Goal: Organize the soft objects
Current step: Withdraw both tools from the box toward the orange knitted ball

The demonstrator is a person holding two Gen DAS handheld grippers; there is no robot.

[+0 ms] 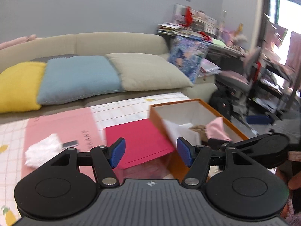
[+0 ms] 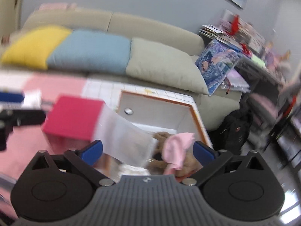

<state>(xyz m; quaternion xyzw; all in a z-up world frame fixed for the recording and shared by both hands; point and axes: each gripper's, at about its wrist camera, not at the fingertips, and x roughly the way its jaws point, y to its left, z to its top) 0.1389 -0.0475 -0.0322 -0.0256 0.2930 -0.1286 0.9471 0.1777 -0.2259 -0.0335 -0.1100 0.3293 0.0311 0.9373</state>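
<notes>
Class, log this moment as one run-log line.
left gripper: open, empty | right gripper: open over orange box | pink cloth: in box

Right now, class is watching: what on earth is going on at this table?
A person holding a gripper in each hand is sorting soft things into an orange box on the table. A pink cloth, a brown plush item and white tissue paper already sit in it. The right gripper hovers open over the box, gripping nothing. The left gripper is open and empty above a red folder. A fluffy white piece remains outside the box.
</notes>
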